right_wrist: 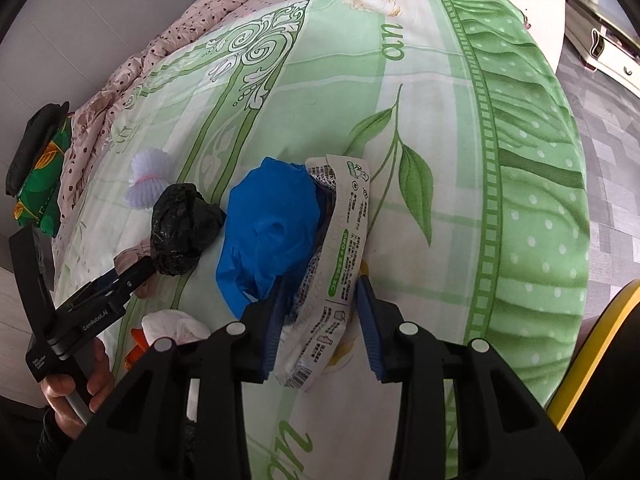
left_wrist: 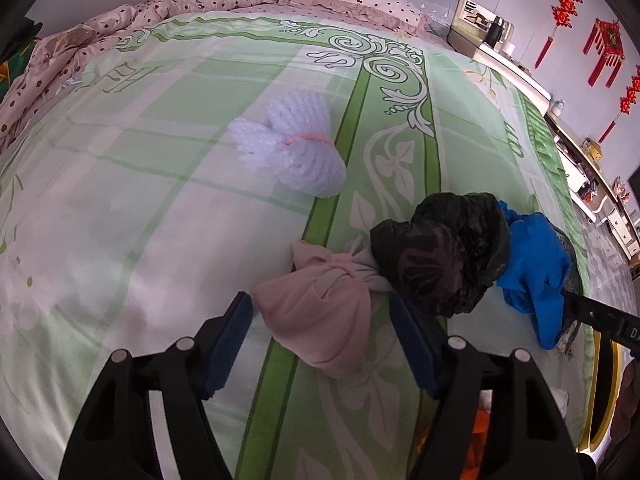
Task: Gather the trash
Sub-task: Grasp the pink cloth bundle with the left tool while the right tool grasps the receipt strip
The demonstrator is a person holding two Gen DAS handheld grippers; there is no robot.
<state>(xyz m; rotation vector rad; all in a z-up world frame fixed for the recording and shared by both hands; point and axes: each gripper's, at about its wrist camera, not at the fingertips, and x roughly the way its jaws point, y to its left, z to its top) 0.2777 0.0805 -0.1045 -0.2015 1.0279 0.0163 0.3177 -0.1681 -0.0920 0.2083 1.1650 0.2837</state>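
Left wrist view: bed (left_wrist: 168, 184) covered by green-and-white floral sheet, with pink dotted quilt (left_wrist: 120, 28) bunched at far edge. Beyond, white cabinets (left_wrist: 516, 76) along wall hung with red knot ornaments (left_wrist: 604, 48). White foam bundle (left_wrist: 296, 144) tied with pink band, lying alone mid-bed, well apart from other items. Nearer, pink knotted bag (left_wrist: 320, 312) resting on sheet, touching black crumpled bag (left_wrist: 444, 252) on its right; blue plastic bag (left_wrist: 536, 264) just beyond black one. Left hand-held gripper (left_wrist: 322, 340) pointed steeply down, jaws apart, straddling pink knotted bag; left pad close against bag's side, right pad apart from it, so no clamping seen. Dark bar of other tool at right edge.

Right wrist view: same bed, green leafy border curving at right, grey tiled floor (right_wrist: 608, 128) past it, yellow rim (right_wrist: 592, 336) at lower right. Right hand-held gripper (right_wrist: 322, 322) jaws apart, straddling white printed wrapper (right_wrist: 340, 264); left pad near or against wrapper beside blue plastic bag, right pad with small gap, firm grip not evident. Black crumpled bag left of blue one, white foam bundle farther behind. Left tool entering from left, held by a hand (right_wrist: 76, 384), its tip near black bag. Green patterned package (right_wrist: 40, 184) at far left edge. White and orange scraps (right_wrist: 168, 332) near front edge of bed.
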